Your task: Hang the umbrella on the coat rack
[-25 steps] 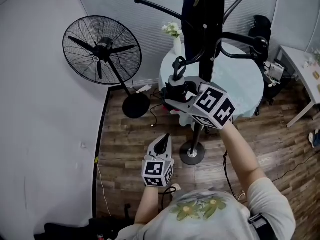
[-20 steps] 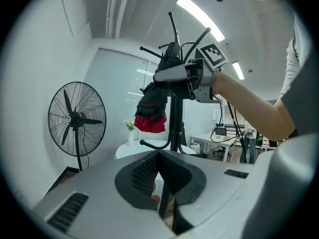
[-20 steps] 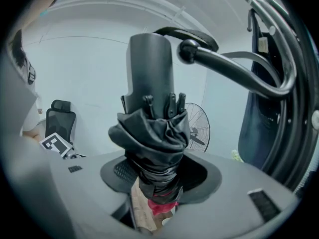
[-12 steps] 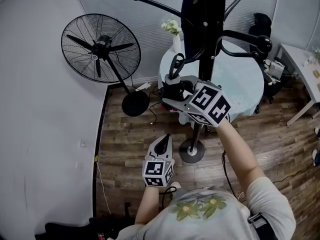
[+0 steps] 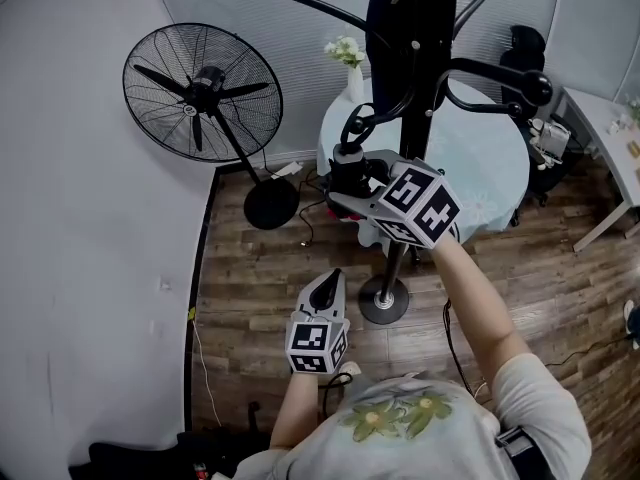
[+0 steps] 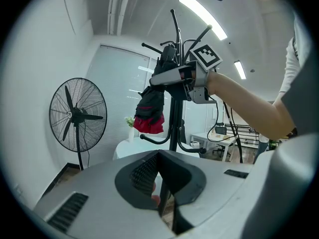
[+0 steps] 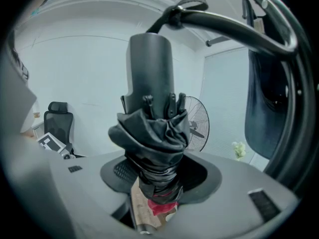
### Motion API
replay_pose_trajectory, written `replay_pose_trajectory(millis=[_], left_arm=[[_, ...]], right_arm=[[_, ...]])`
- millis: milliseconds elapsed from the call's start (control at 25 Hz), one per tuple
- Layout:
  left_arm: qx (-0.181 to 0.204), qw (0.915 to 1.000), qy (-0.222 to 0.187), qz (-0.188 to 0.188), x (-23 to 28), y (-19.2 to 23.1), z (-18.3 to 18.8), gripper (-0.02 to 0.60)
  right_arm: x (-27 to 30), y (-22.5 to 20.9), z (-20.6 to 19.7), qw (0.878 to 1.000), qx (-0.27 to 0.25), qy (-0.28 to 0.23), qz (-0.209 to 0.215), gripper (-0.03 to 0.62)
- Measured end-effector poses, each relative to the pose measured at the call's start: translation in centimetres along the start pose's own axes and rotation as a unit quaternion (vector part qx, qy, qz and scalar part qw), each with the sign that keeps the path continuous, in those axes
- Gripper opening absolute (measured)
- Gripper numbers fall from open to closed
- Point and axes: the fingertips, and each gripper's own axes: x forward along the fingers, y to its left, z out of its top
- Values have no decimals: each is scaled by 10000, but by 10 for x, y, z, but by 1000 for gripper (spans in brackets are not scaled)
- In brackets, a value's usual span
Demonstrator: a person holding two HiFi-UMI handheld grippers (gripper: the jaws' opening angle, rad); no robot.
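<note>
My right gripper (image 5: 348, 190) is shut on a folded black umbrella (image 5: 348, 168), gripped low on its bunched canopy (image 7: 152, 133). The thick black handle (image 7: 149, 63) points up. Its strap loop (image 7: 192, 4) lies around a curved arm (image 7: 234, 29) of the black coat rack (image 5: 412, 138). In the left gripper view the umbrella (image 6: 149, 111) hangs beside the rack pole (image 6: 173, 123) and shows red fabric at its lower end. Lower down and nearer to me, my left gripper (image 5: 330, 280) is shut and holds nothing.
A dark garment (image 5: 385, 18) hangs on the rack. A standing fan (image 5: 200, 88) is at the left by the wall. Behind the rack are a round table (image 5: 485, 163) with a flower vase (image 5: 350, 63), an office chair (image 5: 520, 53) and a white desk (image 5: 600, 118).
My right gripper has sunk slightly with the umbrella, and the strap loop has stayed round the rack arm. The left gripper has kept still.
</note>
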Motion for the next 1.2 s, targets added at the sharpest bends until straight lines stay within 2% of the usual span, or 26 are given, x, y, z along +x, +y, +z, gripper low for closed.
replay_pose_trajectory(millis=[1200], left_arm=[[-32,10000,31,9,-3,-3,-4,3]], right_arm=[[-15,-23,-23,9985,452,117,-294,224]])
